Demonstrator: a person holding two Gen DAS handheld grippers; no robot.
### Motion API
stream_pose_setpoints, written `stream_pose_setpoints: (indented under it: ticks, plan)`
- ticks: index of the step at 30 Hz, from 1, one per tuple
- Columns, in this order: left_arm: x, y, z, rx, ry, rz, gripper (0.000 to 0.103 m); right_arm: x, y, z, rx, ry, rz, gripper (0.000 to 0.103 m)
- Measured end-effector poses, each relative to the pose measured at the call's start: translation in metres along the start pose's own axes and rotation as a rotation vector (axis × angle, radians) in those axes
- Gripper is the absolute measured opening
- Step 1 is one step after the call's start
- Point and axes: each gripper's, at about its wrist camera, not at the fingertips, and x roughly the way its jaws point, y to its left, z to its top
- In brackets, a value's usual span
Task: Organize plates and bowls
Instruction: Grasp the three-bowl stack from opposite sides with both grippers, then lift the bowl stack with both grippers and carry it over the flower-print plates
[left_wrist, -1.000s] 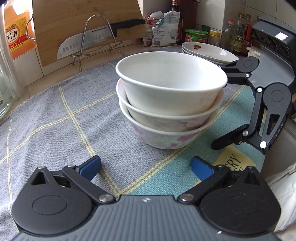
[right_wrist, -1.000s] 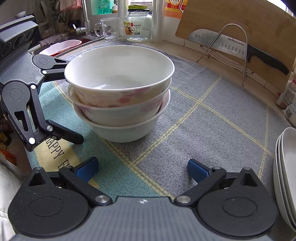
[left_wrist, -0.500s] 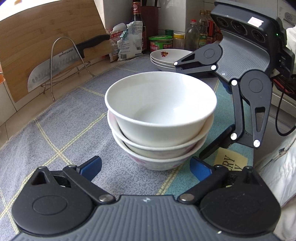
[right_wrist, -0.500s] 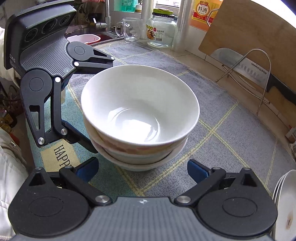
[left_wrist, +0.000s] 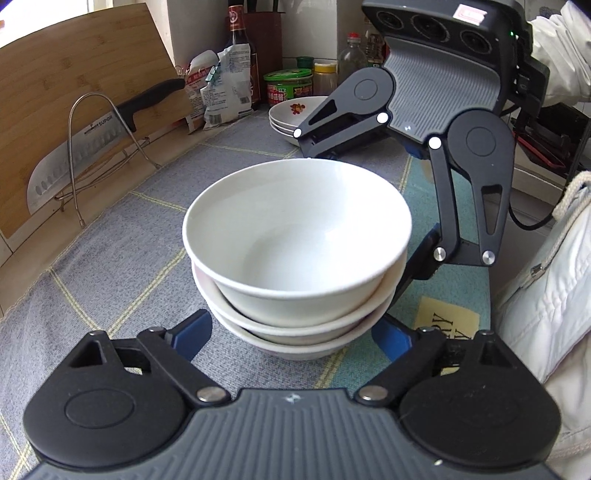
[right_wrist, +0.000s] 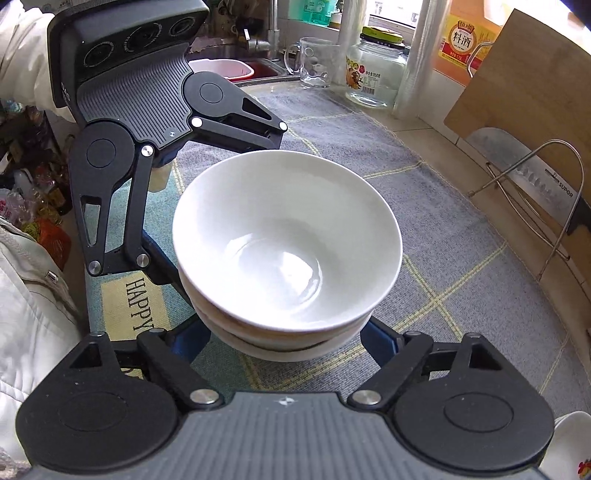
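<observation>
- Knife (left_wrist: 92, 147) on the wire rack by the cutting board, far left in the left wrist view: "SUPOR" on the blade, readable in both views.
- Mat (right_wrist: 140, 314), near left beside the bowls: "HAPPY" in dark letters on a yellow patch; the left wrist view shows only cut-off letters.
- Orange bottle (right_wrist: 461, 40), far right by the window: "料酒" on its label.
- Glass jar (right_wrist: 373, 74), far centre: a barcode label with small print, seemingly "950"; the rest too small.
- Green-lidded jar (left_wrist: 288, 88), far centre: red label, characters unreadable.
</observation>
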Motion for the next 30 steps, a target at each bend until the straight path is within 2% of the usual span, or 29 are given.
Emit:
stream_pose_setpoints:
  ticks: [5, 15, 30]
  plan:
    - [0.002, 0.003, 0.003, 0.01, 0.005, -0.035, 0.087, 0.001, -0.002, 0.001, -0.006, 0.007, 0.018, 0.088]
    - [0.003, 0.011, 0.003, 0.012, 0.01, -0.084, 0.087, 0.006, -0.011, 0.003, 0.02, 0.024, 0.072, 0.088]
    - [0.008, 0.019, 0.004, 0.008, 0.011, -0.129, 0.087, 0.008, -0.012, 0.005, 0.042, 0.033, 0.079, 0.088]
